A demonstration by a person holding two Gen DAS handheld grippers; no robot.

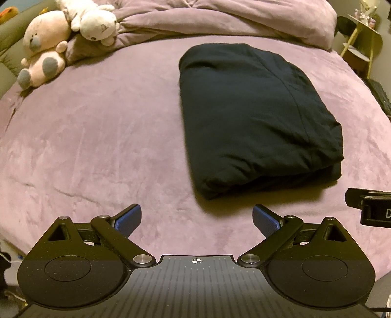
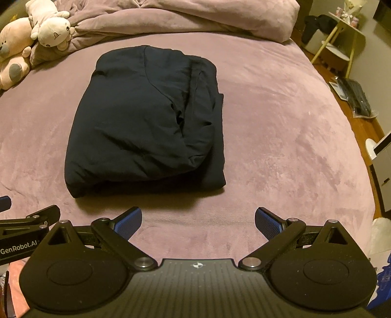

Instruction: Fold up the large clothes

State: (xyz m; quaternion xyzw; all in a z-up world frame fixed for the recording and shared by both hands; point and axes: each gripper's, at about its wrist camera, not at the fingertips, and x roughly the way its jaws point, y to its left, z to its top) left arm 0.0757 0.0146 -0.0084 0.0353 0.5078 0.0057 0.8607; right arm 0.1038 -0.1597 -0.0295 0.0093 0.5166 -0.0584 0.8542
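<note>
A dark navy garment (image 1: 254, 117) lies folded into a thick rectangle on the mauve bed sheet (image 1: 97, 137). It also shows in the right wrist view (image 2: 144, 122), with a loose layer bunched along its right side. My left gripper (image 1: 197, 216) is open and empty, over the sheet just in front of the garment's near edge. My right gripper (image 2: 198, 217) is open and empty, in front of the garment's near right corner. Neither gripper touches the garment.
Two plush toys (image 1: 63, 36) lie at the far left against a bunched mauve duvet (image 1: 220, 19). A yellow side table (image 2: 342, 36) stands off the bed at the far right. A keyboard (image 2: 356, 97) lies on the wooden floor.
</note>
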